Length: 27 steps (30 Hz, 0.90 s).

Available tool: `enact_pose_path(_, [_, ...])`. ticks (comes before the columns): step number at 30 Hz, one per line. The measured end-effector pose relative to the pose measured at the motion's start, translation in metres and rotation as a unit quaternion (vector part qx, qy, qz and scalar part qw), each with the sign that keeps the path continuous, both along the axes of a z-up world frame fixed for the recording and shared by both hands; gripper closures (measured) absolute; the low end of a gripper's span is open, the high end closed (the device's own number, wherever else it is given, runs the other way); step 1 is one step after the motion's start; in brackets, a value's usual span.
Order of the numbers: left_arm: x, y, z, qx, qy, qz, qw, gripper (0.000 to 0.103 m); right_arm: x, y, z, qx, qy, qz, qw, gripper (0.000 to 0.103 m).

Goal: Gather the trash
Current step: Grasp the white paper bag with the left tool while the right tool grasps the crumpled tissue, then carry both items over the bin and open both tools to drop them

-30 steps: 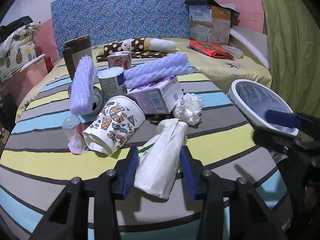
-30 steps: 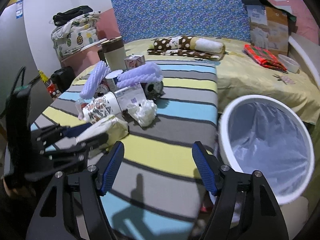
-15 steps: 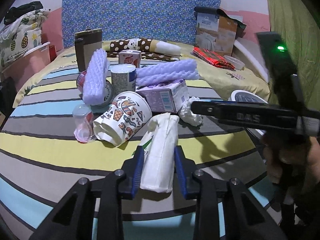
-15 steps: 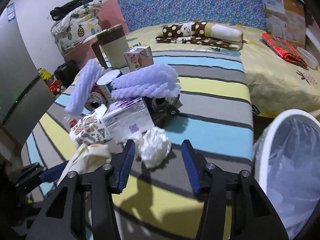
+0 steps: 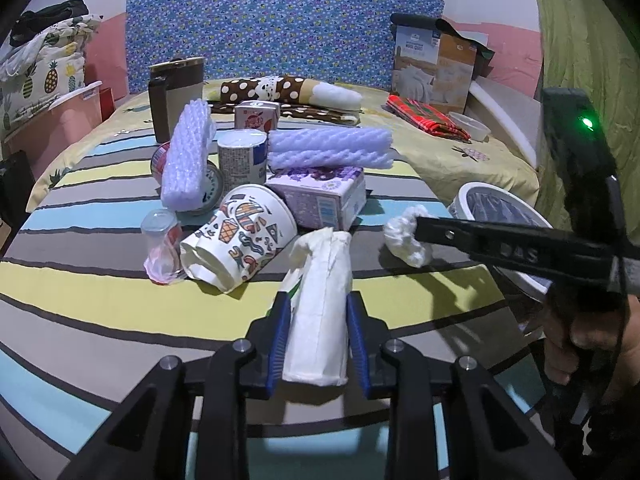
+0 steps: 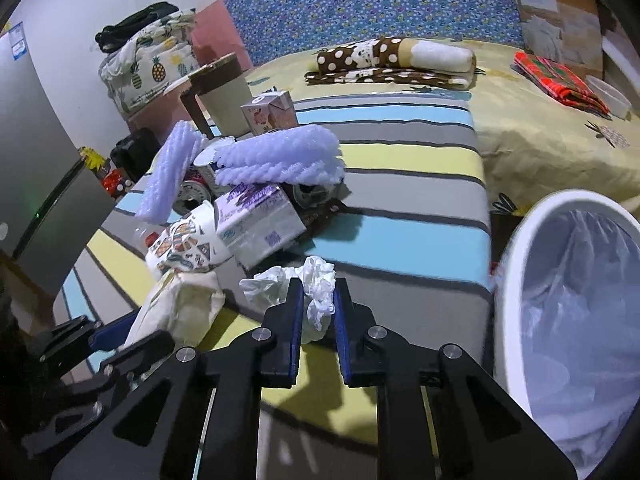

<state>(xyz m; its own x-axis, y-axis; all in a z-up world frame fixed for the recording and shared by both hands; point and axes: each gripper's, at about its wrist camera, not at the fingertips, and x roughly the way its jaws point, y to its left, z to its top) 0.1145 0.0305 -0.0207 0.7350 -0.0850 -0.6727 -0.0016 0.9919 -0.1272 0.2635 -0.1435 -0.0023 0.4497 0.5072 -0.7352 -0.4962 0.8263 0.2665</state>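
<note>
Right wrist view is showing the right tongs (image 6: 316, 312), wide apart a second ago, now pinching the crumpled tissue (image 6: 314, 288). Left tongs (image 5: 318, 332) are gripping the white paper bag (image 5: 320, 312); both pieces are looking ready for the bin (image 6: 516, 280)

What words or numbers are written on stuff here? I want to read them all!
"DAS": raised letters on the black arm of the right gripper, partly unclear.
Purple printed carton: print too small.
Grey labelled tin can: blurred.
Brown-and-white cardboard box by the headboard: heading unreadable.
</note>
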Motion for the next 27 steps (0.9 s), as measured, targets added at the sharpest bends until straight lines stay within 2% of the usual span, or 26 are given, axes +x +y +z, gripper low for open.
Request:
enact_pose_path(6, [-0.004, -0.013, 0.009, -0.011, 0.001, -0.01, 0.9999, 0.076, -0.011, -0.027, 0.008, 0.012, -0.006, -0.021, 1.0, 0.086])
enact_pose_path(14, [0.006, -0.046, 0.025, -0.013, -0.005, -0.045, 0.9989, 0.077, -0.016, -0.075, 0.022, 0.019, -0.031, -0.079, 0.996, 0.086])
enact_pose_path(27, [0.049, -0.143, 0.044, -0.016, -0.016, -0.146, 0.989, 0.077, -0.015, -0.151, 0.011, -0.003, -0.037, -0.178, 0.983, 0.086])
